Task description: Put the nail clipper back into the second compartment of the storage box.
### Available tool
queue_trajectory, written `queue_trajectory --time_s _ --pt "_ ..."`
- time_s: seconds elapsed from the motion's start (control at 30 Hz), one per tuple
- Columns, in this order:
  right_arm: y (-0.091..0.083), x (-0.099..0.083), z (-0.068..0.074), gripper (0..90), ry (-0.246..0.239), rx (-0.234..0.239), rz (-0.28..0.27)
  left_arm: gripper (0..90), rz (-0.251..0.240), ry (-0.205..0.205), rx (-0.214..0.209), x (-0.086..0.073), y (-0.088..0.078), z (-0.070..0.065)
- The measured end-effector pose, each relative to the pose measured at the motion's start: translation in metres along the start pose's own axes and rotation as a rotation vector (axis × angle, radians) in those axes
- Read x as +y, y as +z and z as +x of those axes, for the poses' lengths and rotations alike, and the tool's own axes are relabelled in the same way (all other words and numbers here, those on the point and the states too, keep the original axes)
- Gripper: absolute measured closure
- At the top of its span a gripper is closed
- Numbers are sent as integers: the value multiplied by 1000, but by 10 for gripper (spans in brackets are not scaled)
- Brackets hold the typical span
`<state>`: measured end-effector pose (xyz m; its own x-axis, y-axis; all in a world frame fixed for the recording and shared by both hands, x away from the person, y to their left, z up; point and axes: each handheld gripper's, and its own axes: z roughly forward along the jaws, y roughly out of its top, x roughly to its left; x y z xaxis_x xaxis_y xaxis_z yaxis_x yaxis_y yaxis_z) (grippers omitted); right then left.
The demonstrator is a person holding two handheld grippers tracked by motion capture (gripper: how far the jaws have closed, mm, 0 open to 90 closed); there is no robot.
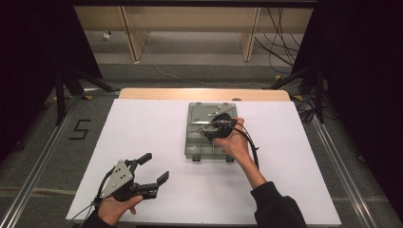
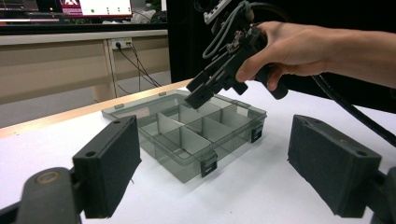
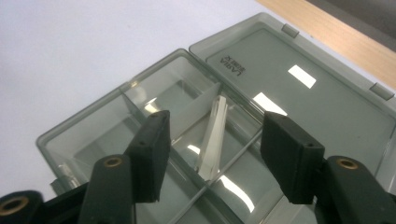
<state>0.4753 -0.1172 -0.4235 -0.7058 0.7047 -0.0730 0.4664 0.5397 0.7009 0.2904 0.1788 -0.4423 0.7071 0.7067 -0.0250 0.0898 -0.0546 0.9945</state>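
Smoke-grey clear plastic makes up the compartment box (image 1: 197, 142) that sits on the white counter (image 1: 142, 133) a little right of centre, its lid (image 3: 308, 88) folded open and lying flat on the far side, toward the counter's wooden far edge. Thin dividers split the box into several cells. In the right gripper view a pale, slender white strip (image 3: 212, 140) lies lengthwise in one of the middle cells, one end up near the lid hinge and the other down toward the camera. The right gripper (image 1: 214, 127), held in the person's right hand (image 1: 233, 142), hangs over the box and points down into it; its jaws stand apart with nothing between them, straddling the white strip as seen from its own camera. The left gripper (image 1: 151, 167) rests low near the front-left part of the counter in the left hand (image 1: 114, 209), well apart from the box, its jaws spread wide and empty, aimed toward the box.
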Motion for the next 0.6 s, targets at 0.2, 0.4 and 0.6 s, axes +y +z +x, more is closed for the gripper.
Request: queue_trajectory --time_s 0.2,0.4,0.6 --pt "-15 3 6 381 -34 23 -34 165 2 6 2 0 0 0" --pt "-31 4 12 347 -61 30 -80 165 3 5 4 0 -1 0" --pt "-50 2 21 311 -88 30 -153 165 5 5 3 0 0 0"
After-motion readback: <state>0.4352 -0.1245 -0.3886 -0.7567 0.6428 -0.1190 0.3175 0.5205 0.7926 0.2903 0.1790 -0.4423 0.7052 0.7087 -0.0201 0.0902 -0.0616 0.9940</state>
